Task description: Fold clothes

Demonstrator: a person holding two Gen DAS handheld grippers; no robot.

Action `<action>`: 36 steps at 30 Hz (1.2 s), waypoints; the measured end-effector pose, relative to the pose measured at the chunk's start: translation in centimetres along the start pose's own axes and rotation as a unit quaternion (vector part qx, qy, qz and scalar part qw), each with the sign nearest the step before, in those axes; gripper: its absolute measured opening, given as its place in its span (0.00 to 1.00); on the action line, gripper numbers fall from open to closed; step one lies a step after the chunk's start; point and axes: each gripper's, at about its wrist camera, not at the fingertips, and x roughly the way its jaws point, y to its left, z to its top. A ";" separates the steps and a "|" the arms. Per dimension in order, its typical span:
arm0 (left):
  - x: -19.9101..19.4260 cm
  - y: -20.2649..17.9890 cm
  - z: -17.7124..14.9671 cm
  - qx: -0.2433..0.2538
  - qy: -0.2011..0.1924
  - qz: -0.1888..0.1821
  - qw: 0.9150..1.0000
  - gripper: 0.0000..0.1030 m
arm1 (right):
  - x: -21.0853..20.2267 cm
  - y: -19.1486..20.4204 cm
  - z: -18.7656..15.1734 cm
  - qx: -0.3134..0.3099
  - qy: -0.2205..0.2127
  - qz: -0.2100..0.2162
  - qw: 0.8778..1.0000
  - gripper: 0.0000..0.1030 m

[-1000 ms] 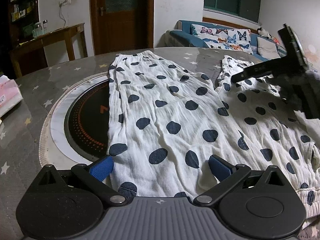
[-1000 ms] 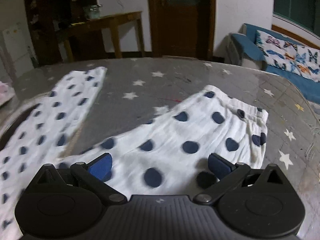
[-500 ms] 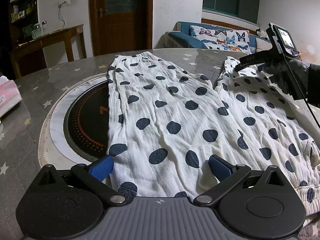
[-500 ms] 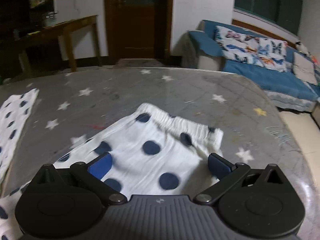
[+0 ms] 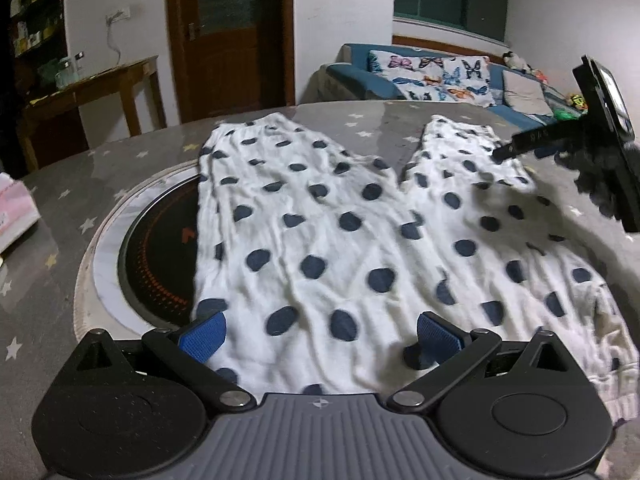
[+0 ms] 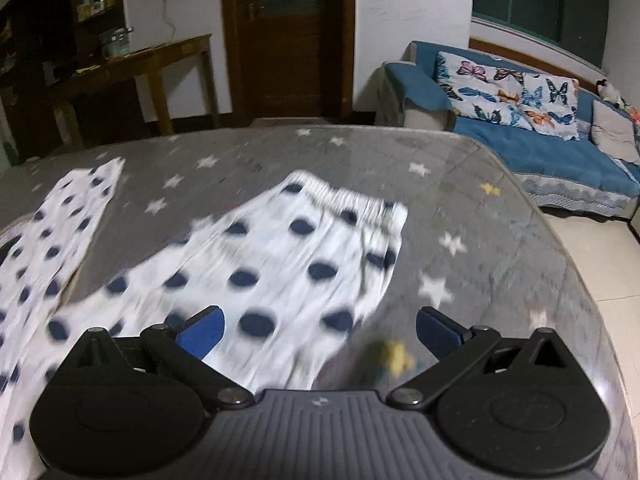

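My left tool (image 5: 320,334) hangs spread over white navy-dotted cotton trousers (image 5: 340,240) lying on the grey star-patterned tabletop (image 5: 60,300). My right tool (image 6: 320,330), also spread, hovers over one trouser leg's cuff.

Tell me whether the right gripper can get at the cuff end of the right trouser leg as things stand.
Probably yes. The right gripper is open, above the polka-dot trousers. The right leg's cuff lies flat on the table just ahead, with nothing on or in front of it. The view is blurred.

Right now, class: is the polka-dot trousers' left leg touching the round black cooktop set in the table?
Touching. In the left wrist view the trousers lie draped over the cooktop's right edge, hiding part of it.
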 end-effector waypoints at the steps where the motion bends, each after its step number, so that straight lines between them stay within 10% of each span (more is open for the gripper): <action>1: -0.2 -0.3 0.1 0.003 -0.001 -0.003 1.000 1.00 | -0.5 0.3 -0.5 -0.003 -0.001 0.003 1.000 1.00; 16: 0.1 -5.0 0.0 0.059 0.010 -0.026 0.998 1.00 | -7.1 8.1 -6.0 -0.112 -0.040 0.057 0.991 1.00; 36: -1.2 -5.5 -0.6 0.070 0.002 -0.018 0.997 1.00 | -11.2 8.3 -9.3 -0.131 -0.051 0.037 0.989 1.00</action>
